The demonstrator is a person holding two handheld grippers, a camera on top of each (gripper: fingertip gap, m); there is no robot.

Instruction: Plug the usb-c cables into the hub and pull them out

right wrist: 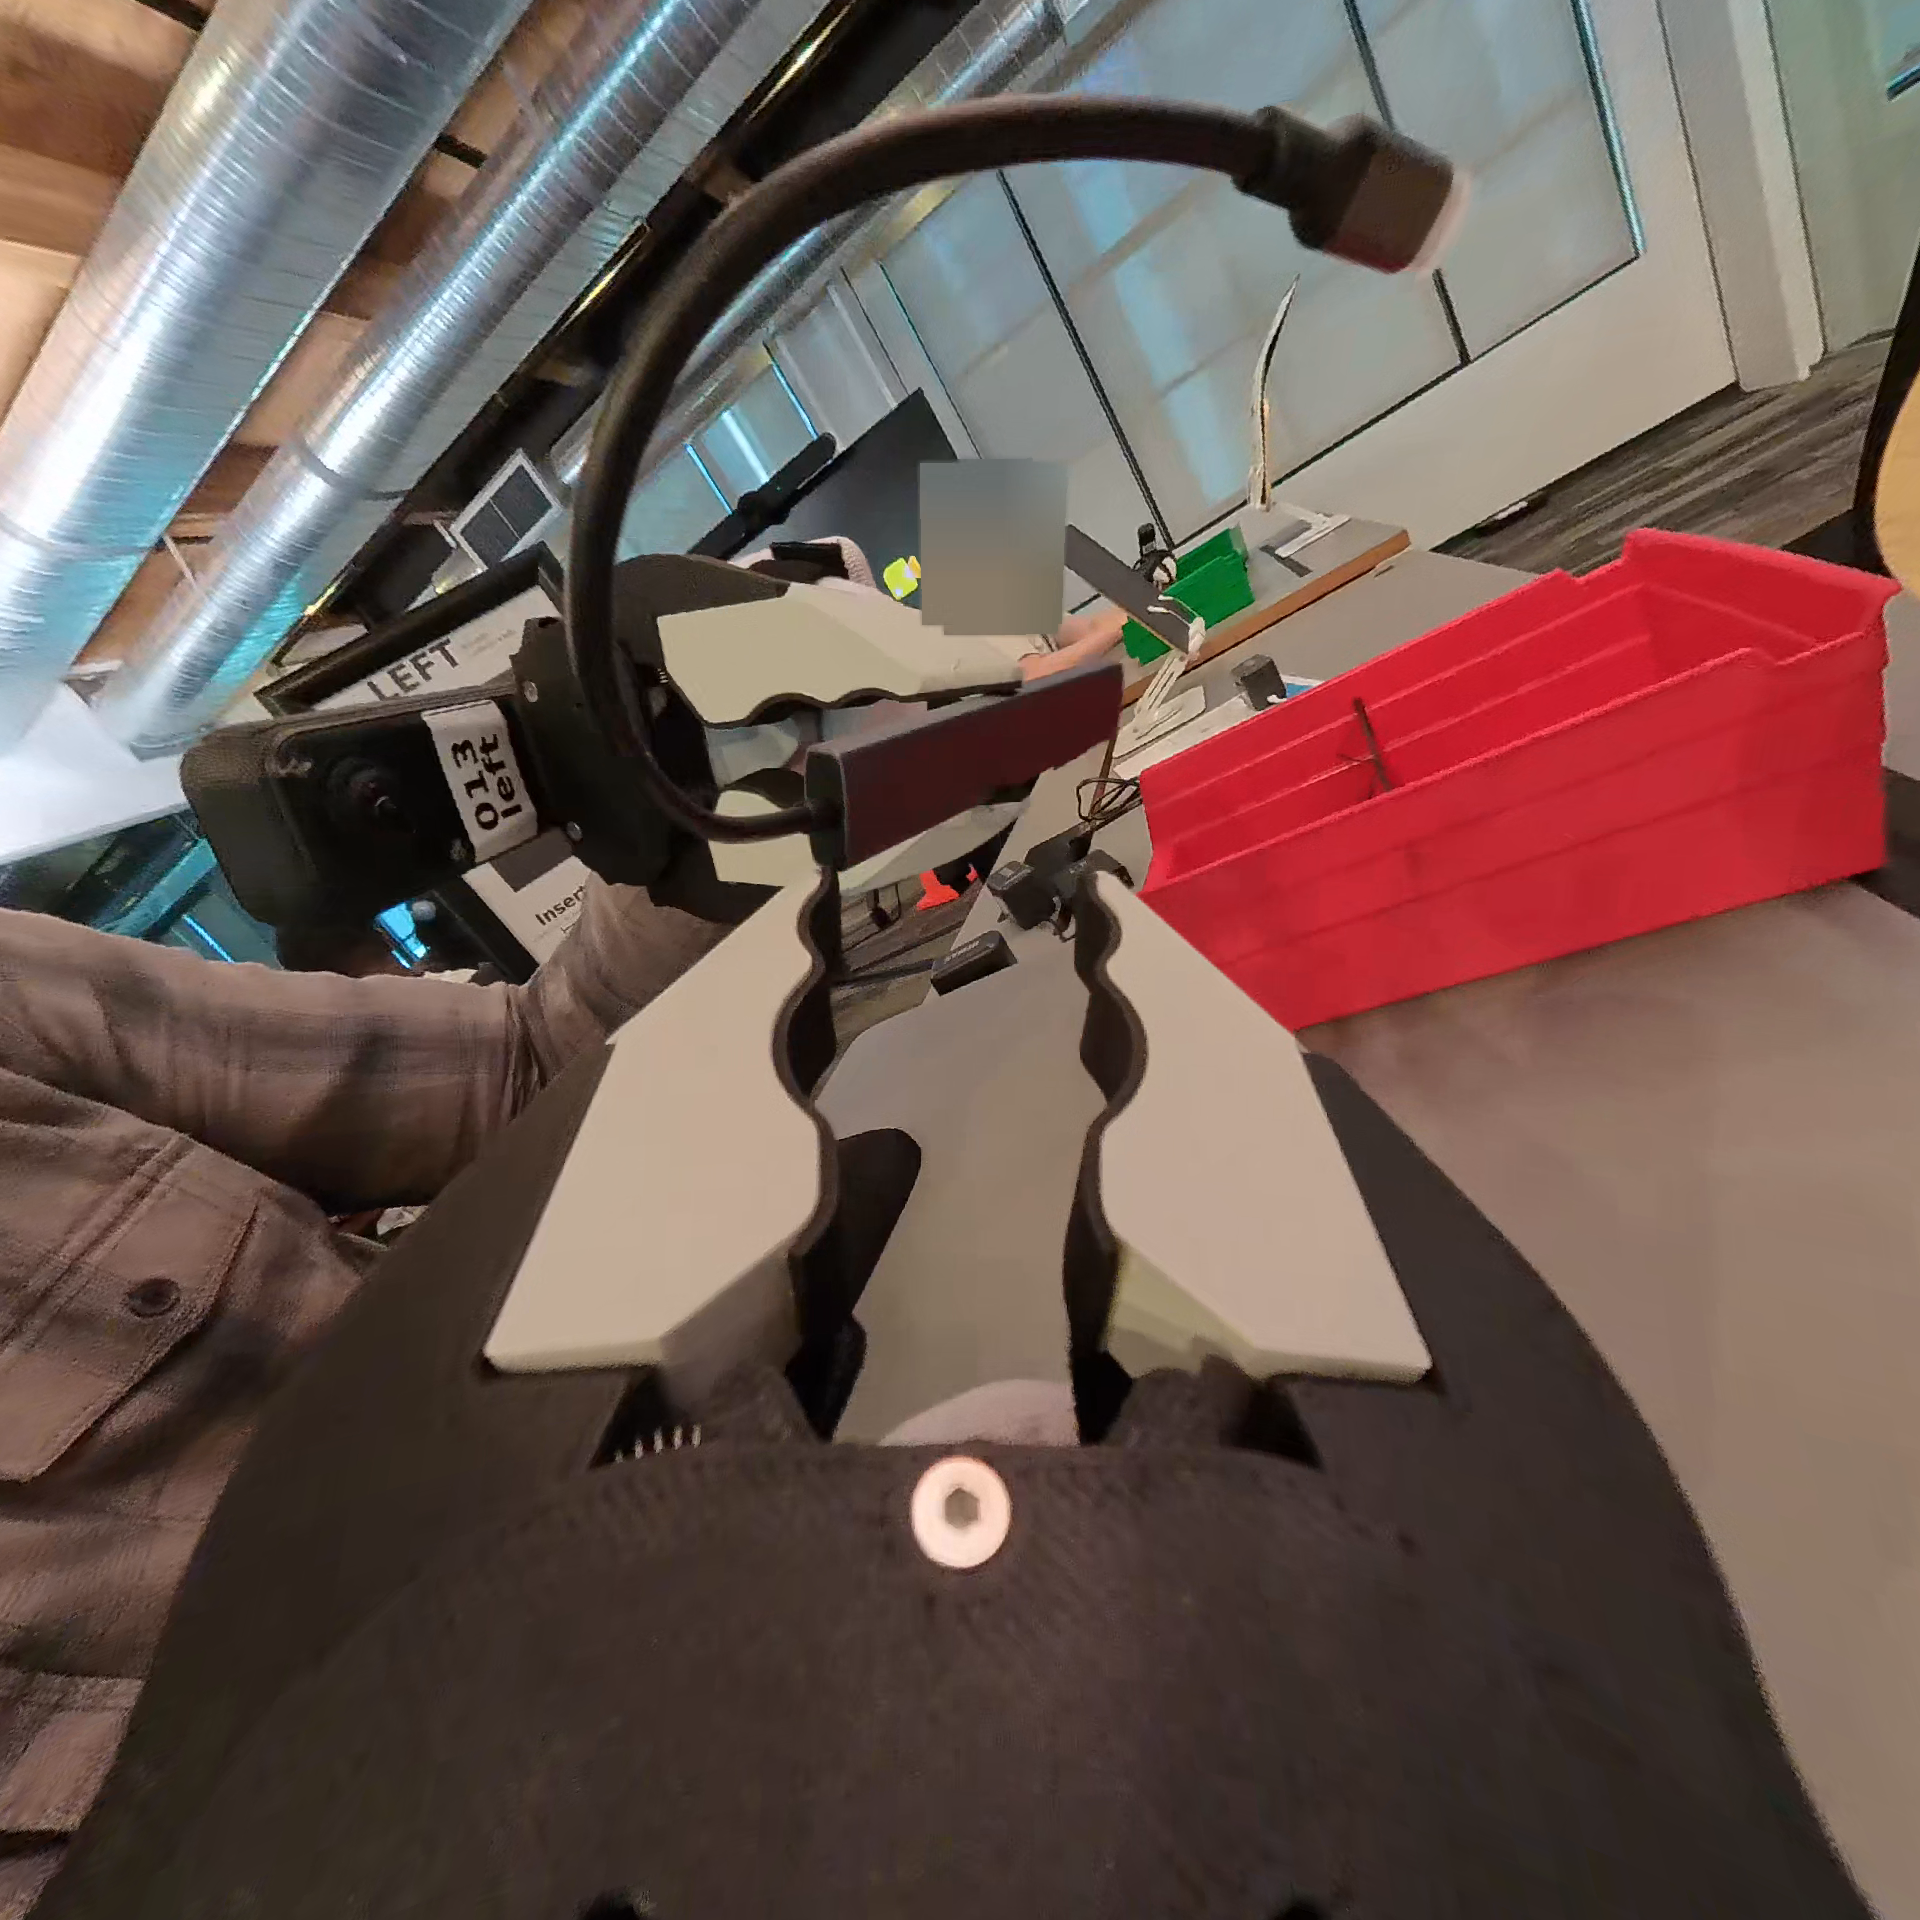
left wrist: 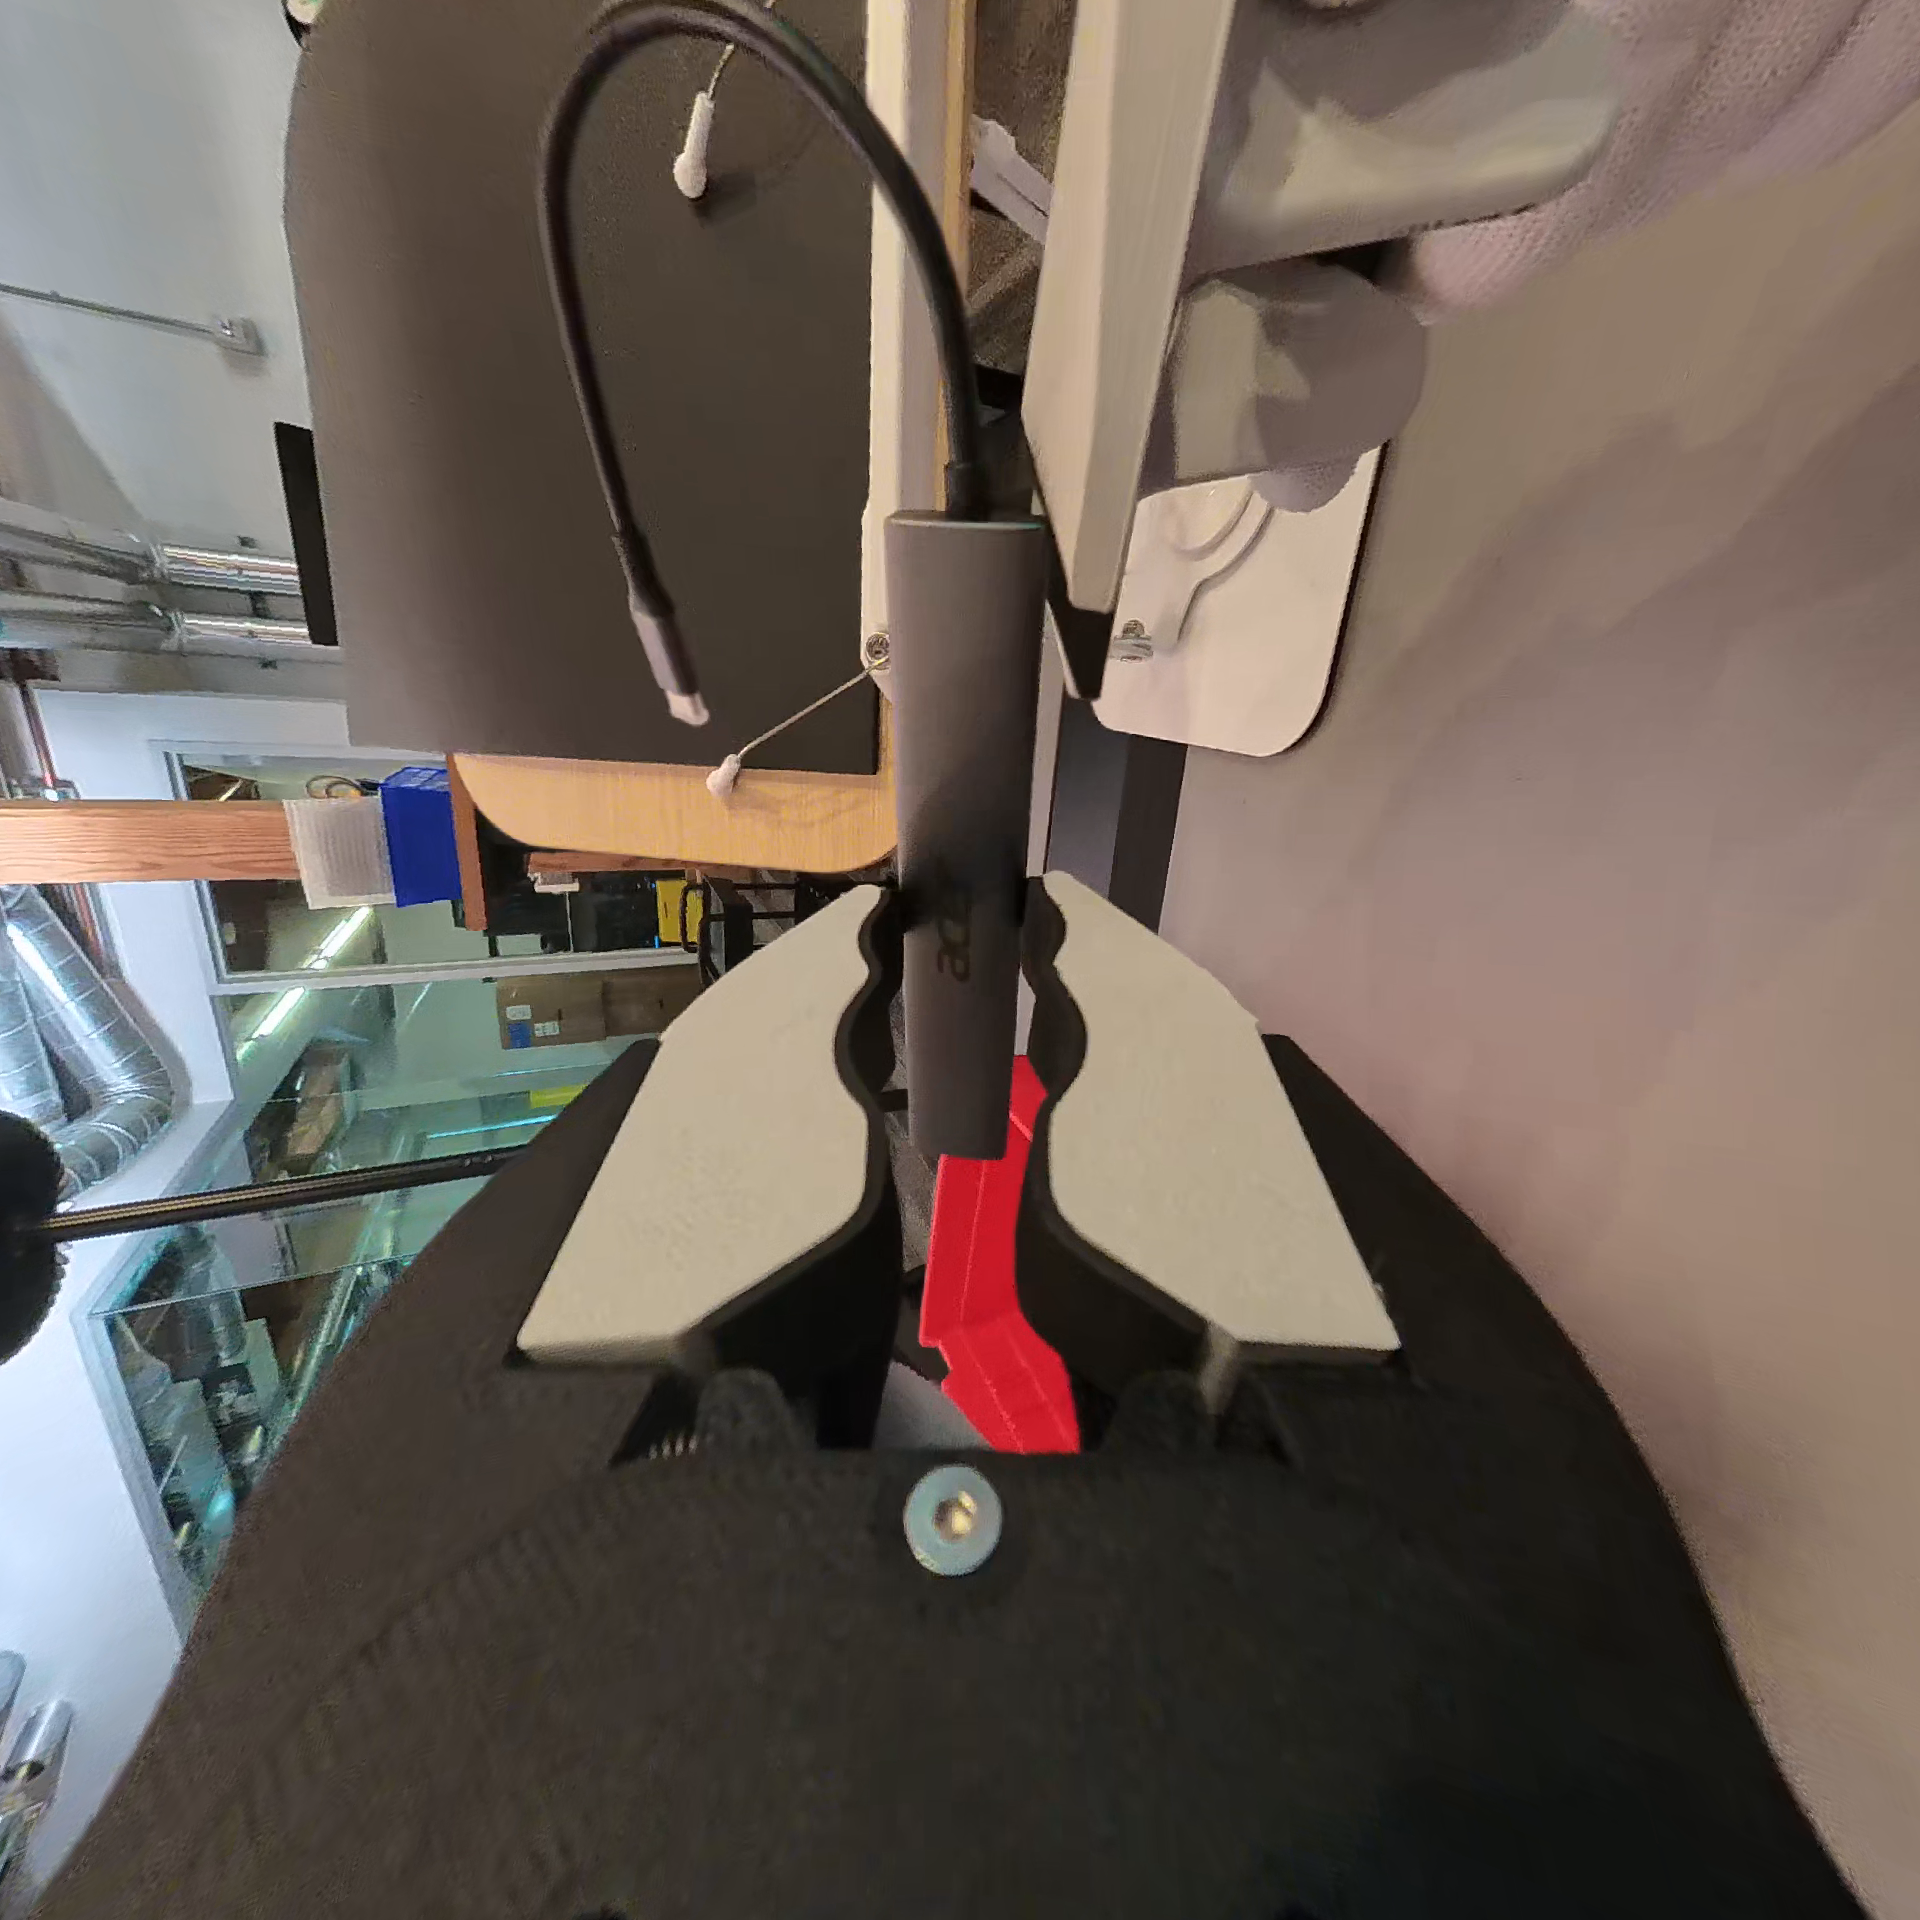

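My left gripper [left wrist: 961,914] is shut on a dark grey hub [left wrist: 961,727] and holds it in the air by its near half. The hub's own black cable [left wrist: 582,343] loops back and ends in a free plug [left wrist: 670,670]. In the right wrist view the hub [right wrist: 966,758] hangs in the left gripper [right wrist: 987,758], and its cable [right wrist: 623,436] arcs overhead to the plug [right wrist: 1371,197]. My right gripper [right wrist: 961,904] is open and empty, just below the hub's cable end. One of its fingers [left wrist: 1091,468] shows beside the hub's far end.
A red bin [right wrist: 1558,748] stands on the grey table [right wrist: 1610,1195] to the right. Small black parts [right wrist: 971,961] lie ahead of the right gripper. Two thin wires with white tips [left wrist: 727,774] lie on a black mat [left wrist: 468,468]. A person's sleeve [right wrist: 208,1091] is at left. Left tips to right tips: about 4 cm.
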